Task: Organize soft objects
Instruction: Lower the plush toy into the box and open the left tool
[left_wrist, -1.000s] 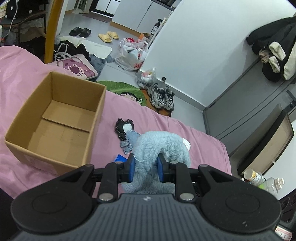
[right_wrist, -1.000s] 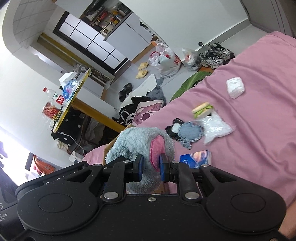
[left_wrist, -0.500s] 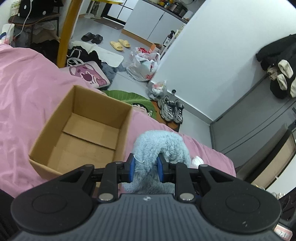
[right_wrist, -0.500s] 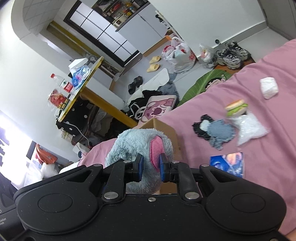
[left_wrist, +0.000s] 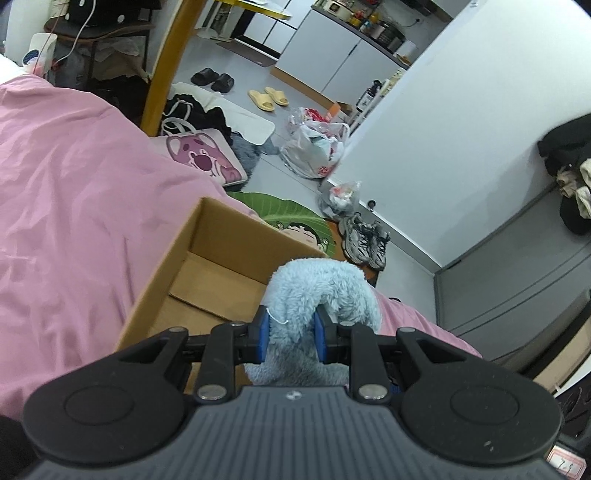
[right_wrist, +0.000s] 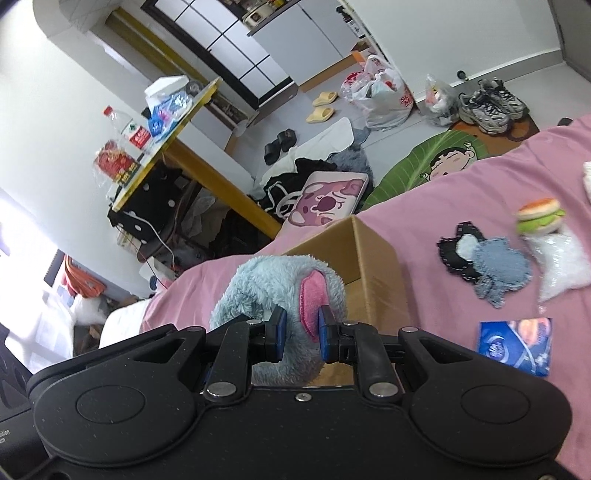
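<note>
Plush toy (left_wrist: 314, 295) pale blue, pink ear, held above our cardboard box (left_wrist: 221, 266) on the pink bed (left_wrist: 74, 192) | left tool (left_wrist: 290, 334) clamped on its fur | right tool (right_wrist: 300, 332) clamped at the ear | beyond: denim patch (right_wrist: 498, 266), burger toy (right_wrist: 540, 216), blue packet (right_wrist: 517, 345)

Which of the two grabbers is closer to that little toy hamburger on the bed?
Right. The right gripper, clamped on the blue plush, has the hamburger ahead to its right; the left gripper doesn't see it.
</note>
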